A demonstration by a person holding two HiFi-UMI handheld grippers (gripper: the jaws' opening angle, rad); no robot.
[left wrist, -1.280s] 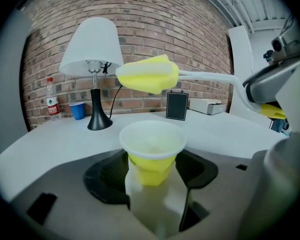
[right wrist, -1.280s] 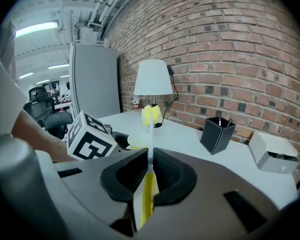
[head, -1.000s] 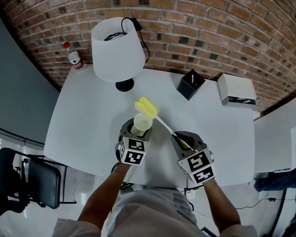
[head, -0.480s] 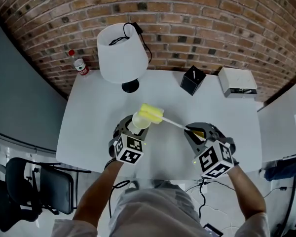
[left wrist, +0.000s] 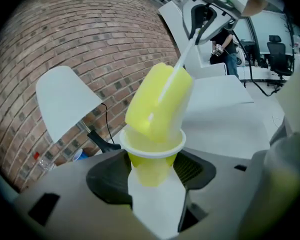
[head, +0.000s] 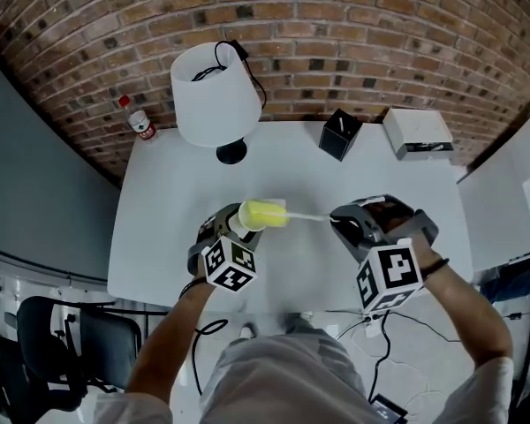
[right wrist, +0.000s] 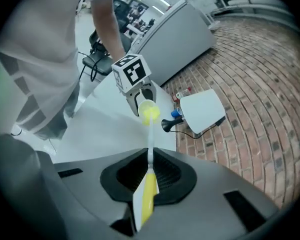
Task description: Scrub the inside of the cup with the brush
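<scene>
The left claw [head: 232, 228] is pinching the cup [head: 242, 222] by its lower body, the jaws having just been closing a little onto it. It is holding the cup above the white bench [head: 159, 228], mouth tipped toward the other claw. In the left gripper view the cup [left wrist: 152, 156] is showing a white rim and a yellowish wall, with no print on it.

The right claw [head: 352, 223] is clamping tight on the flat yellow-and-white end of the brush [head: 267, 212] handle. The thin white stem is running across to the yellow sponge head, whose lower end is sitting inside the cup's rim.

Each marker cube [head: 389, 275] is carrying black-and-white square patterns, not letters. By the lamp [head: 214, 95], a bottle [head: 140, 124] is wearing a red label too small to read. A black box [head: 339, 134] and a white box [head: 418, 132] are showing no legible writing.
</scene>
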